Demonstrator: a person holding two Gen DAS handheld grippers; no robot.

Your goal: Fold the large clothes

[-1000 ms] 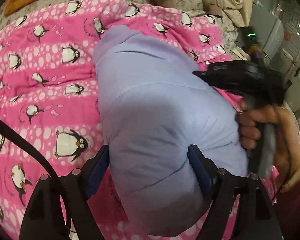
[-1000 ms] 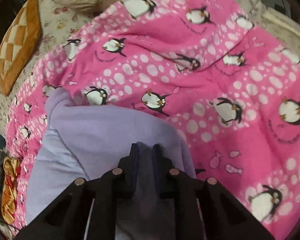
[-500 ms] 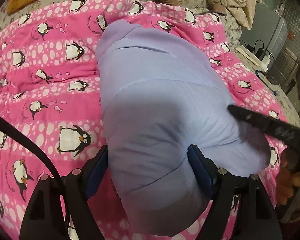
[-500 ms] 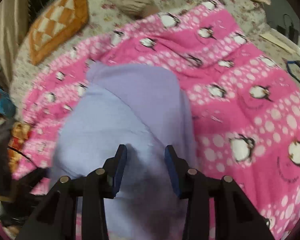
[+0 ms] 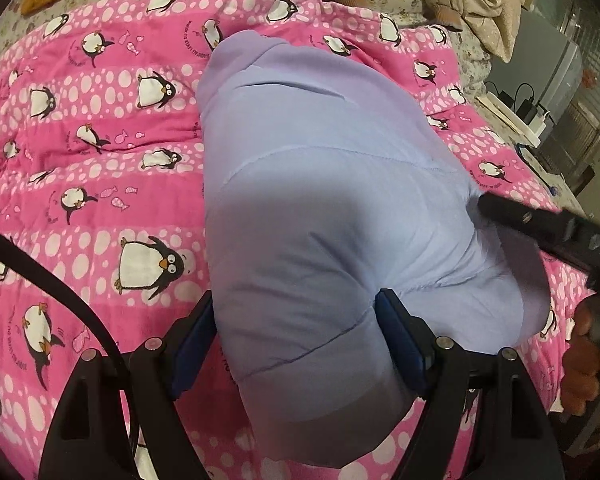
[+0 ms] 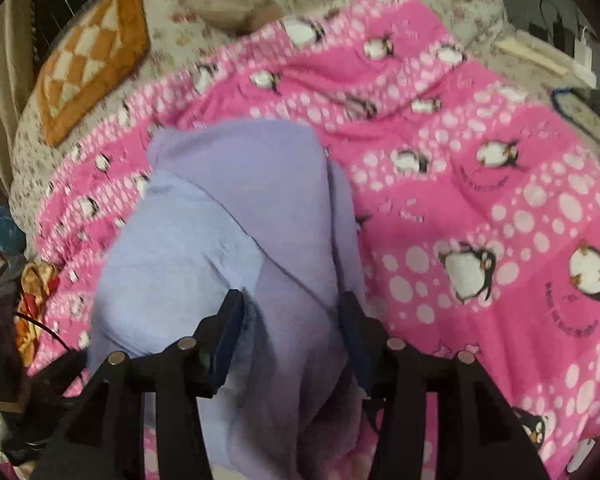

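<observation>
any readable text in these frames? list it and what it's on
"DAS": partial pale lettering on the right gripper body, cut off at the frame edge.
Curved black captions beside the penguins on the pink blanket: present in both views, too small and warped to read.
Lavender padded garment: no text visible.

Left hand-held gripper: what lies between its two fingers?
In the left wrist view, the puffy lilac jacket bulges between the open fingers of the left hand-held gripper.

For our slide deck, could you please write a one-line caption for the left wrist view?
Open left gripper straddles a folded lavender garment on a pink penguin quilt.
</observation>
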